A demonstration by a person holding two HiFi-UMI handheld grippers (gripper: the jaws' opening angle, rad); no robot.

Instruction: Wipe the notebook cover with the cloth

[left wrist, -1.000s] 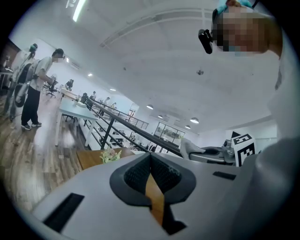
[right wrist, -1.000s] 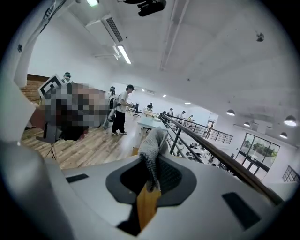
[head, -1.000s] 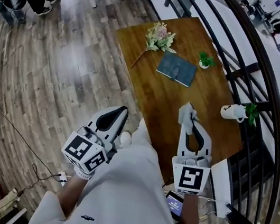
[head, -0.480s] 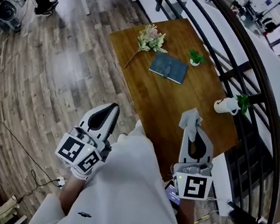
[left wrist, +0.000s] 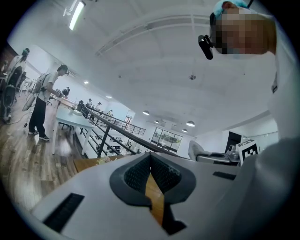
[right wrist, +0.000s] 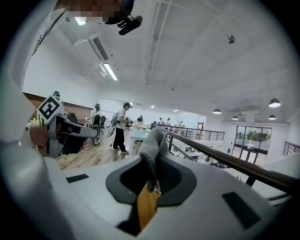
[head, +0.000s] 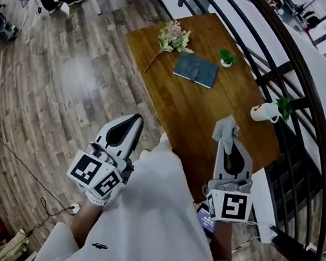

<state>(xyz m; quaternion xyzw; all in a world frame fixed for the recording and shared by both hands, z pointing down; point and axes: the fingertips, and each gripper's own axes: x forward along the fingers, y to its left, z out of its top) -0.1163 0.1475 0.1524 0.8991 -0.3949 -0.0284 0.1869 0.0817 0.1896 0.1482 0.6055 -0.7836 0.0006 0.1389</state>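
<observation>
Head view: the notebook (head: pixel 196 70) lies on the table (head: pixel 216 114), at eleven o'clock from the right gripper (head: pixel 227 139) and well apart.
Left gripper view: the left gripper (left wrist: pixel 150 158) is closed on nothing.
Right gripper view: the jaws pinch the cloth (right wrist: pixel 152 138), seemingly by one corner. We should lay it flat on the cover.
</observation>
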